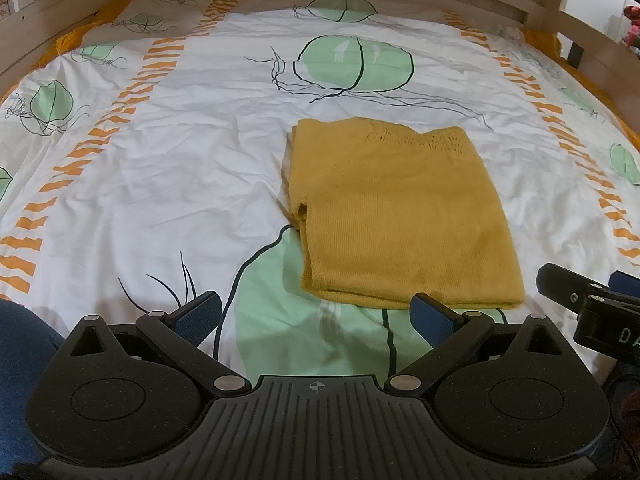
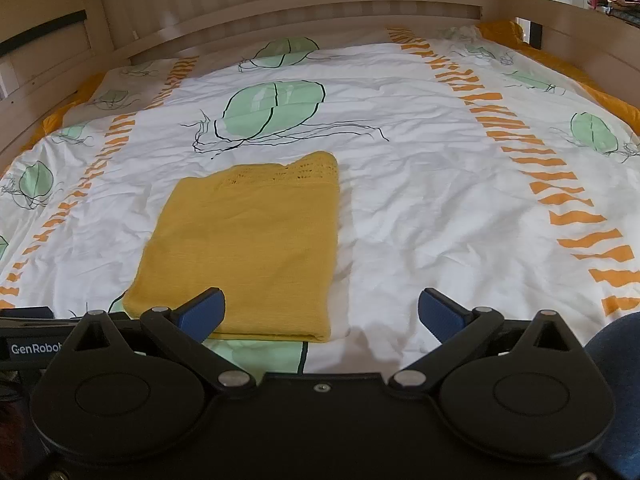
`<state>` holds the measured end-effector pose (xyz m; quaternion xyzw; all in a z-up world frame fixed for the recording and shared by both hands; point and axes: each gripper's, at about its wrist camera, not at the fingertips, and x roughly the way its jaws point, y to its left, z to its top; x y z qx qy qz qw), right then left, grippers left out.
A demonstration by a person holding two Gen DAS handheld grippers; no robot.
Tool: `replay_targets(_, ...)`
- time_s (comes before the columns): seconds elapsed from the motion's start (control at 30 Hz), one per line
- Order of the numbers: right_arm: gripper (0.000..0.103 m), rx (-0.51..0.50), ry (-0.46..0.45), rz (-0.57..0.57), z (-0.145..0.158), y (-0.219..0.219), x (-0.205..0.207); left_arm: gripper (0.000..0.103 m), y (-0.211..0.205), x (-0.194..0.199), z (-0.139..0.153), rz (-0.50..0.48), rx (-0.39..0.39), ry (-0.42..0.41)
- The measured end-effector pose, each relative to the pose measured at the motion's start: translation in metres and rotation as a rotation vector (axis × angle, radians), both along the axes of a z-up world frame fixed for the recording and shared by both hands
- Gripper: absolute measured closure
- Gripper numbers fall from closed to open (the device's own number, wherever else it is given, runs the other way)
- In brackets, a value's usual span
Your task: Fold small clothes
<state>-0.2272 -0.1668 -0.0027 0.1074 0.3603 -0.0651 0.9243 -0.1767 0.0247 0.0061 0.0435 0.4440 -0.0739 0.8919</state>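
A mustard-yellow knit top [image 1: 404, 216] lies folded into a neat rectangle on the bed's patterned duvet [image 1: 192, 152], right of centre in the left wrist view, left of centre in the right; the left gripper [image 1: 318, 314] has its fingers spread, holding nothing; the right gripper [image 2: 322, 312] likewise, its left finger [image 2: 202, 314] overlapping the top's near edge in the picture.

Black tools [image 1: 316, 314] [image 2: 322, 312], blue ribbed pads [image 1: 200, 314], silver pivot screws.

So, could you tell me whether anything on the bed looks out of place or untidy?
Nothing much stands out. The yellow knit garment lies folded in a neat rectangle on the patterned bed cover, with only a small tuck showing at its left edge. Both the left gripper and right gripper are open and empty.
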Motion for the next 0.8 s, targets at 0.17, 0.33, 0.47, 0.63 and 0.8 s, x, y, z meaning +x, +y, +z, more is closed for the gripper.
replay_targets(0.17,0.001,0.001,0.001,0.001,0.0,0.0,0.0004,0.001,-0.0006,-0.0003,-0.0005,-0.001,-0.001,0.001)
replay_targets(0.33,0.001,0.001,0.004,0.005,-0.0004,0.0022,0.0017,0.001,-0.0009,-0.0007,-0.0013,-0.004,-0.001,0.002)
replay_targets(0.47,0.001,0.001,0.007,0.008,0.0,0.0021,0.0017,0.001,-0.0014,-0.0009,-0.0015,-0.006,0.002,0.002)
replay_targets(0.63,0.001,0.0,0.011,0.011,-0.0003,0.0018,0.0024,0.001,-0.0015,0.0007,-0.0021,-0.008,0.0,0.005)
replay_targets(0.8,0.001,-0.001,0.017,0.013,-0.0007,0.0009,0.0047,0.002,-0.0007,0.0032,-0.0029,-0.01,0.004,0.009)
